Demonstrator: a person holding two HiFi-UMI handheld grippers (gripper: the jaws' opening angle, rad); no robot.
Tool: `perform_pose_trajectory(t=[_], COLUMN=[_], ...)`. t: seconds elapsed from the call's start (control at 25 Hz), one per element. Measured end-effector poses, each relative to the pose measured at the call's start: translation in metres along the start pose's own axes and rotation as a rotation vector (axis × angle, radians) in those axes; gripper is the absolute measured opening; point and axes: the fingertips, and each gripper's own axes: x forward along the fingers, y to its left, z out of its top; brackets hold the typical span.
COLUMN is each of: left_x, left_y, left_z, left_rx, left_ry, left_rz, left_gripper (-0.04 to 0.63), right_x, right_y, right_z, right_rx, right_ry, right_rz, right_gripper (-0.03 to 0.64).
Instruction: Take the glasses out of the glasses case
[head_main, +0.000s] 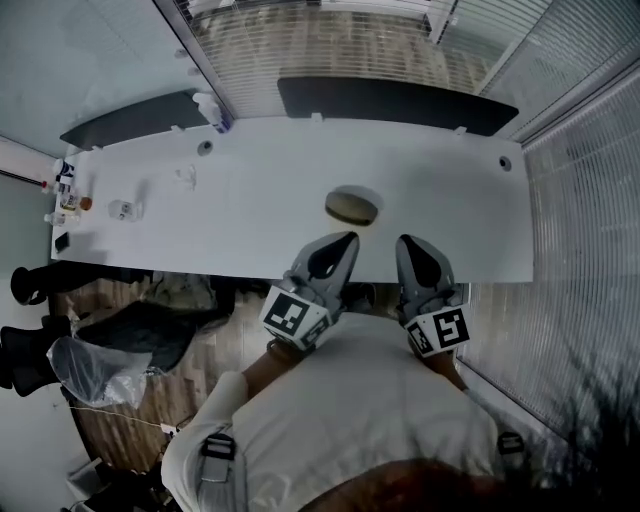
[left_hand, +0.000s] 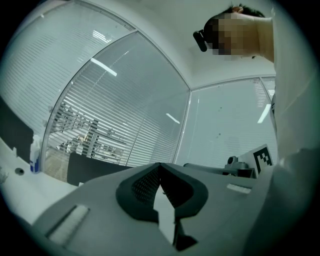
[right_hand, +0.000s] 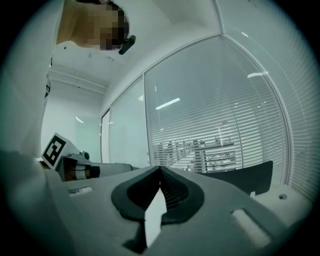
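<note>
An oval tan glasses case (head_main: 351, 206) lies closed on the long white table (head_main: 260, 200), a little past the table's near edge. Both grippers hang side by side just short of it, over the near edge, pointing level. The left gripper (head_main: 343, 243) is shut with nothing between its pads, and its tips (left_hand: 160, 168) meet in the left gripper view. The right gripper (head_main: 408, 245) is likewise shut and empty, tips (right_hand: 160, 170) together. Neither gripper view shows the case. The glasses are not visible.
A spray bottle (head_main: 213, 112) stands at the table's far edge. Small jars and bottles (head_main: 66, 195) and a little cup (head_main: 120, 209) sit at the left end. Dark panels (head_main: 390, 100) line the far side. A plastic bag (head_main: 95, 370) lies on the floor at left.
</note>
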Motion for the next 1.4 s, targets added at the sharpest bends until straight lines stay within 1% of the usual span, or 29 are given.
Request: perform_pose_trajectory(t=[0.36, 0.56, 0.76, 0.96, 1.12, 1.4], left_x=[-0.007, -0.015, -0.017, -0.012, -0.008, -0.002], left_y=[0.025, 0.036, 0.043, 0.050, 0.059, 0.075], left_z=[-0.054, -0.083, -0.089, -0.095, -0.103, -0.136], left_rx=[-0.128, -0.186, -0.194, -0.192, -0.211, -0.258], left_ry=[0.109, 0.157, 0.152, 0.141, 0.145, 0.185], left_rz=[0.078, 0.116, 0.134, 0.139, 0.164, 0.208], left_gripper=[0.003, 0.003, 0.003, 0.003, 0.003, 0.003], right_x=[0.007, 0.008, 0.011, 0.019, 0.029, 0.054], right_y=[0.000, 0.006, 0.011, 0.006, 0.002, -0.005], right_z=[-0.052, -0.082, -0.090, -0.095, -0.103, -0.125], right_rx=[0.077, 0.099, 0.104, 0.039, -0.003, -0.112], right_ry=[0.152, 0.223, 0.239, 0.249, 0.263, 0.296], right_rz=[0.029, 0.041, 0.053, 0.059, 0.075, 0.123], right_gripper=[0.000, 0.000, 0.000, 0.000, 0.000, 0.000])
